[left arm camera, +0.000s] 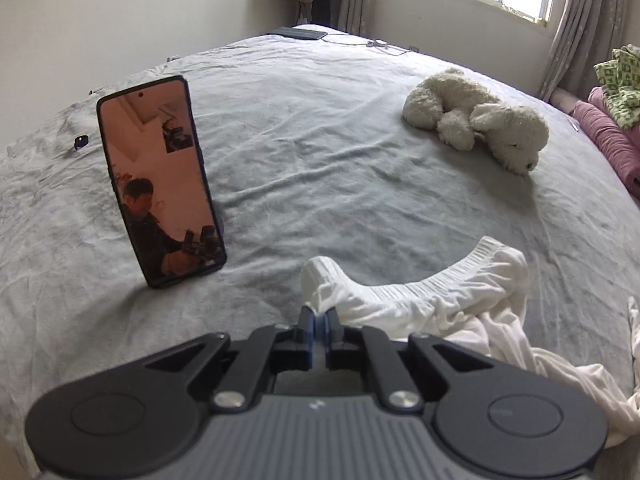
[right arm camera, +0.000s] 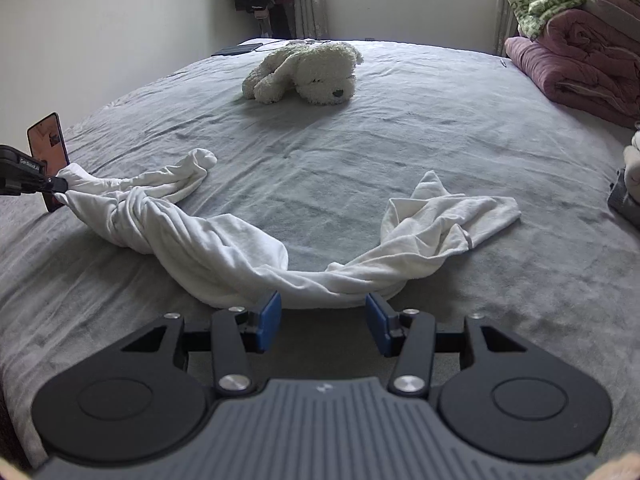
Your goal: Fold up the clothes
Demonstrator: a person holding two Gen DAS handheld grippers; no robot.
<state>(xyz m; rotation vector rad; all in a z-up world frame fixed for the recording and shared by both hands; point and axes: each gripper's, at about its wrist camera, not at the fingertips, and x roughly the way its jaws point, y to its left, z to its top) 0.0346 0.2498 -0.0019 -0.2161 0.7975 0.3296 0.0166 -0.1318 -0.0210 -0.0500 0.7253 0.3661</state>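
Observation:
A white garment [right arm camera: 224, 240] lies twisted in a U shape on the grey bed sheet [right arm camera: 360, 140], its ribbed hem [left arm camera: 460, 276] showing in the left wrist view. My left gripper [left arm camera: 320, 316] is shut on the garment's left end [left arm camera: 324, 280]. The right wrist view shows that same gripper [right arm camera: 54, 185] at the far left, holding the cloth a little above the bed. My right gripper [right arm camera: 322, 306] is open just in front of the garment's near middle fold, and its blue pads [right arm camera: 269, 320] hold nothing.
A phone [left arm camera: 160, 180] stands upright on the bed left of the garment. A white plush dog [right arm camera: 308, 72] lies further back. Folded pink and green bedding [right arm camera: 580, 52] is stacked at the right edge. A dark tablet [left arm camera: 298, 33] and cables lie near the far wall.

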